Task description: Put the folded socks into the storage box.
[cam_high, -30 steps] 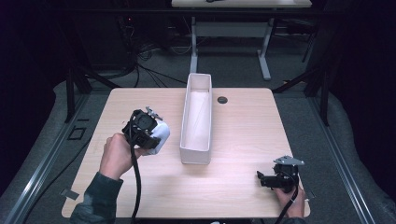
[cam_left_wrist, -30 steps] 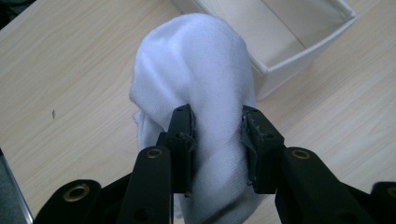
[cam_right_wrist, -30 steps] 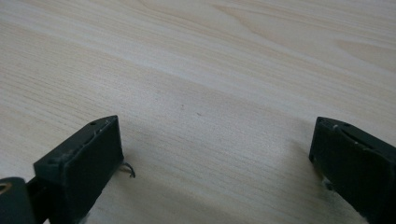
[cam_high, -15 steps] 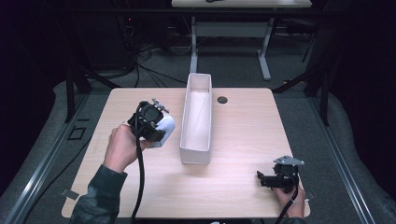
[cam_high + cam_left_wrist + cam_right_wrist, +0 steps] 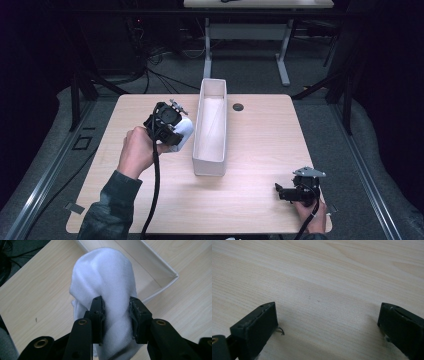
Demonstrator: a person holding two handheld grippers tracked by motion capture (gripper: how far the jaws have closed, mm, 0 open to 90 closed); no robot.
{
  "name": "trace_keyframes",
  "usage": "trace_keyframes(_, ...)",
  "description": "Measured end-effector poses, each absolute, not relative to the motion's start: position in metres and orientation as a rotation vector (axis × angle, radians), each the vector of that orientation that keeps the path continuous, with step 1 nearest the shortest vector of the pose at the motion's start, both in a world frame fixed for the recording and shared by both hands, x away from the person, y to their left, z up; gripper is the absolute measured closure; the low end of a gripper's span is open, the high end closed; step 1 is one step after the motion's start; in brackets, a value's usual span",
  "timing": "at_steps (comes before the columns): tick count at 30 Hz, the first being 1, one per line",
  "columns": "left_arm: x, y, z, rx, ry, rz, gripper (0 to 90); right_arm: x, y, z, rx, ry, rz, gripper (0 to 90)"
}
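High view: my left hand-held gripper (image 5: 176,131) pinches the white sock (image 5: 183,134) above the tabletop (image 5: 260,150), just left of the long white box (image 5: 211,160), whose axis runs near-to-far.

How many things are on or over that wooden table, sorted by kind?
White rolled sock, clamped in the left gripper: 1
White long open box: 1
Handheld grippers, counting the right gripper with its fingers apart: 2
Total: 4
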State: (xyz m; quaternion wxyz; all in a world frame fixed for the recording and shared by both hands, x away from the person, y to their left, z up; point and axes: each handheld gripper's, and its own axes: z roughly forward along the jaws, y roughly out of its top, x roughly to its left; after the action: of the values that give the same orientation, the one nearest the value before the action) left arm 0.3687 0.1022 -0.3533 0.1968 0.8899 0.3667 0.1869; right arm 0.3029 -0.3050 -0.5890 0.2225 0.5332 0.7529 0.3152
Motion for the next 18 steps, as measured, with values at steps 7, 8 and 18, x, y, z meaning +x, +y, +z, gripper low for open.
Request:
trace_keyframes(7,0.376,0.092,-0.354,2.507,1.024,0.514,66.8,0.303,-0.305,-0.589,1.471,2.079,0.875,1.9)
trace_keyframes(8,0.378,0.091,-0.354,2.514,1.022,0.511,66.7,0.303,-0.305,-0.589,1.472,2.078,0.872,1.9)
trace_keyframes(18,0.389,0.078,-0.358,2.519,1.025,0.483,66.7,0.303,-0.305,-0.589,1.472,2.078,0.873,1.9)
